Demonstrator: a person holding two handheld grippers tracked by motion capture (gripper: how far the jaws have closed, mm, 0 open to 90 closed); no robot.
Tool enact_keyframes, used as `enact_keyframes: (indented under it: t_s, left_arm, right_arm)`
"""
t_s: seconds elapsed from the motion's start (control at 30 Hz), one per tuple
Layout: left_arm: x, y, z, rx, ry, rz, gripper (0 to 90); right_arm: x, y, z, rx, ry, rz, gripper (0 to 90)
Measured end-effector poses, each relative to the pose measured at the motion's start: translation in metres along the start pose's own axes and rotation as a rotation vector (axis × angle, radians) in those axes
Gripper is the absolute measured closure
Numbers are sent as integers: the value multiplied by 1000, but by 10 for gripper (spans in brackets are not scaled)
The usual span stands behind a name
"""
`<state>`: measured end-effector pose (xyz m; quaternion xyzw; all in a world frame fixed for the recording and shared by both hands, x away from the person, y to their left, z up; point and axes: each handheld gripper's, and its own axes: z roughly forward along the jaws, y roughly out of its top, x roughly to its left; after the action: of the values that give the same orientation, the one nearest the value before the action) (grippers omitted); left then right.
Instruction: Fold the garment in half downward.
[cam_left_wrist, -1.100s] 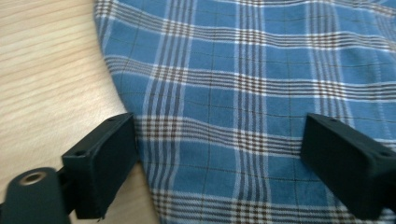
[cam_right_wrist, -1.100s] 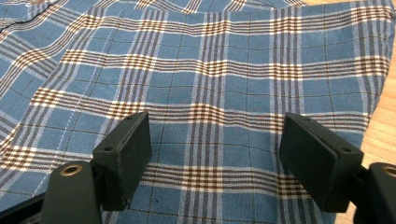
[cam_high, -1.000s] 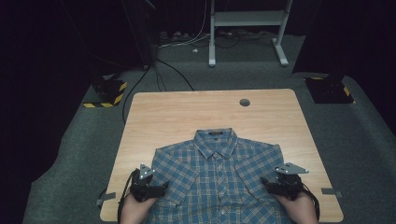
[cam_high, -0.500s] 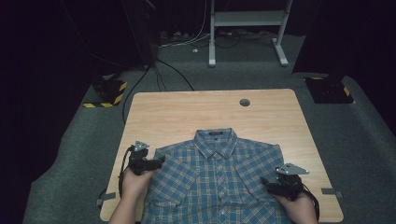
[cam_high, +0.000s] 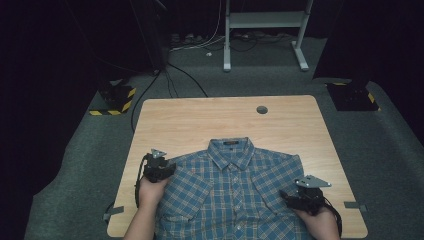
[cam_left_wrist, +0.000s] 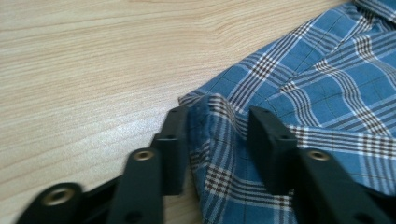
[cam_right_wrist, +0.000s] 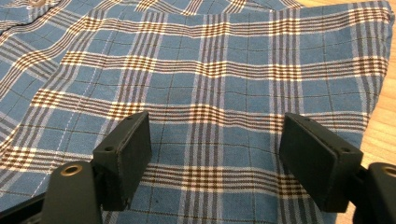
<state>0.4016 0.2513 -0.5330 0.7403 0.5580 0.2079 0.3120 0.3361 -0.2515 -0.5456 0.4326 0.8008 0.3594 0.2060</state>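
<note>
A blue plaid button-up shirt (cam_high: 235, 195) lies flat, front up, on the near half of the wooden table (cam_high: 200, 120), collar toward the far side. My left gripper (cam_high: 162, 169) is at the shirt's left shoulder corner. In the left gripper view its jaws (cam_left_wrist: 217, 114) are partly closed, straddling a raised fold of the shirt's edge (cam_left_wrist: 219, 135). My right gripper (cam_high: 295, 197) rests over the shirt's right side. In the right gripper view it stands wide open (cam_right_wrist: 217, 126) just above flat plaid cloth (cam_right_wrist: 210, 70), with nothing between its fingers.
The far half of the table is bare wood with a round cable hole (cam_high: 261, 109). Dark carpet surrounds the table. Two yellow-and-black striped floor plates (cam_high: 116, 97) and a white stand's legs (cam_high: 227, 55) sit beyond it.
My left gripper has moved forward from the shirt's lower left side up to its left shoulder corner. The right gripper has stayed where it was.
</note>
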Motion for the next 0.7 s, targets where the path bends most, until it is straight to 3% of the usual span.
enact_keyframes:
  t_s: [0.1,0.27,0.47,0.7]
  left_arm:
    - [1,-2,-1,-8,-4,-10,694]
    - [1,-4,-1,-18,-12,-15,746]
    - [1,-5,-1,-31,-12,-21,747]
    - [3,-5,-1,-32,-28,-39,741]
  right_arm:
    - [0,1,0,4,4,-2,245]
    - [-5,7,-6,-13,-6,21,275]
    - [-28,29,-8,-29,-49,69,292]
    - [-58,57,19,22,-97,137,349]
